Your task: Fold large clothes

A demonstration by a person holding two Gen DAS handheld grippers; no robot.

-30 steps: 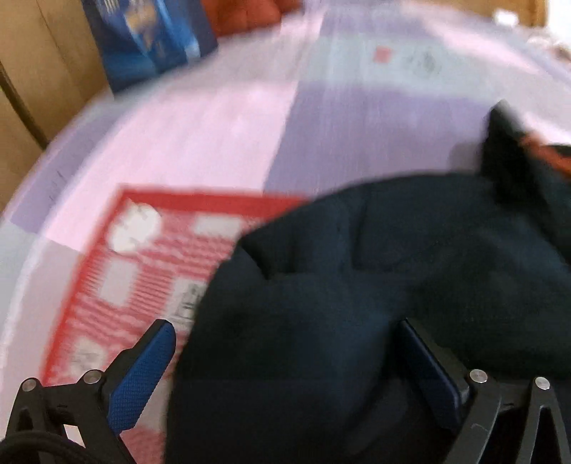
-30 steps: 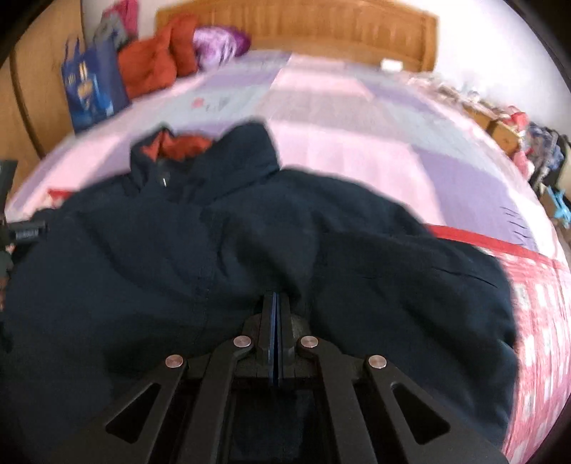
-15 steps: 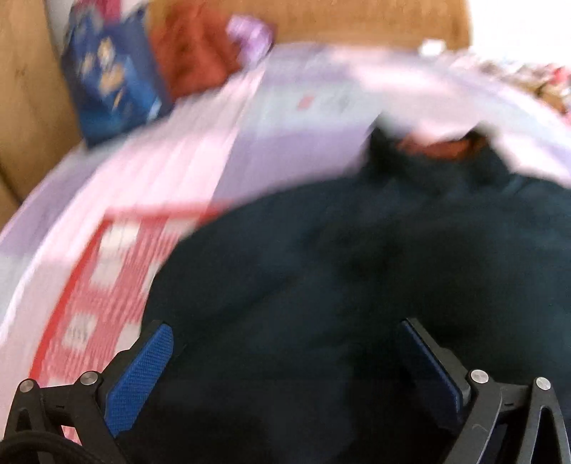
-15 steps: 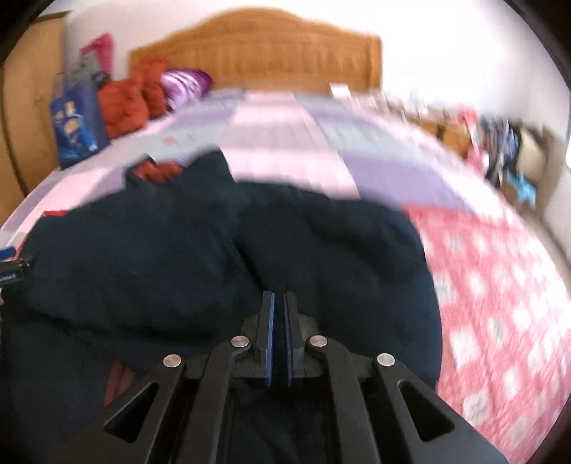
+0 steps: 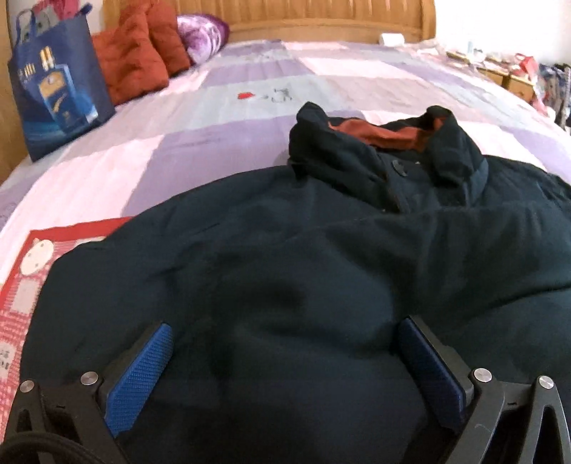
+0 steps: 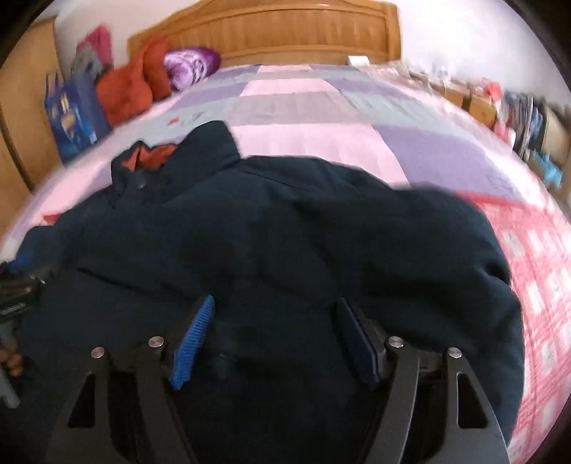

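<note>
A dark navy jacket [image 5: 321,257] lies spread across the near half of a bed, its collar [image 5: 385,150] toward the headboard and turned up so that a rust-orange lining [image 5: 378,130] shows inside it. A dark button [image 5: 398,167] sits just below the collar opening. The fabric is bunched into soft folds, with one thick layer lapped over the body from the right side. In the right wrist view the same jacket [image 6: 285,242] fills the lower frame, collar at upper left.

The left gripper [image 5: 285,360] hangs low over the jacket's near part, its blue-padded fingers [image 5: 139,378] spread wide with cloth between them but nothing pinched. The right gripper [image 6: 274,332] is likewise parted, its ribbed blue pads [image 6: 192,339] standing apart over the dark fabric; whether they touch the cloth cannot be told.

Under the jacket is a bedsheet [image 5: 221,117] of lilac, pink and grey blocks, and at the near edges a red-and-white patterned cloth [image 5: 21,271] peeks out on both sides. Farther up the bed, against the wooden headboard [image 5: 321,18], rest rust-red cushions [image 5: 139,60] and a purple bundle [image 5: 201,37]. A blue gift bag [image 5: 57,85] stands at the bed's left edge beside the cushions. Cluttered boxes [image 6: 528,114] line the floor on the right, blurred
</note>
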